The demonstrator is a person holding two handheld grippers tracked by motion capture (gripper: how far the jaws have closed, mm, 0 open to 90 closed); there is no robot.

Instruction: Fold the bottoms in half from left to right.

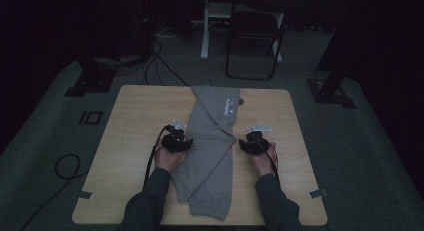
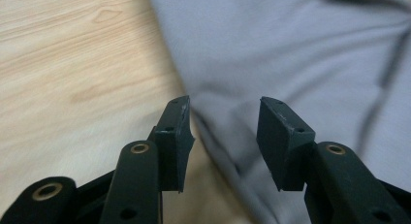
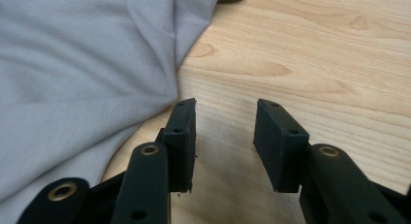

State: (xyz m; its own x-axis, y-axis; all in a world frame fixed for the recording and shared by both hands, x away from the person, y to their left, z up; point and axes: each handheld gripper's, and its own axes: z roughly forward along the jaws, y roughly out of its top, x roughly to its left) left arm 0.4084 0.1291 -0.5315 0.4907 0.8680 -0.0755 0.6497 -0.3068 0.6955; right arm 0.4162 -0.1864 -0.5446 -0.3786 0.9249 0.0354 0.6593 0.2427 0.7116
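Observation:
A pair of grey sweatpants (image 1: 212, 141) lies folded lengthwise down the middle of the wooden table (image 1: 130, 126), with a small print near its far end. My left gripper (image 1: 176, 139) sits at the cloth's left edge. In the left gripper view its jaws (image 2: 224, 118) stand open above the grey fabric (image 2: 291, 59), gripping nothing. My right gripper (image 1: 254, 141) is at the cloth's right edge. Its jaws (image 3: 226, 118) are open over bare wood, with the grey fabric (image 3: 82, 64) just to their left.
A black folding chair (image 1: 252, 38) and a white table leg (image 1: 205, 26) stand on the floor beyond the table. Dark stand bases (image 1: 90, 78) sit at both far corners. Cables trail over the floor at left. Bare wood flanks the garment.

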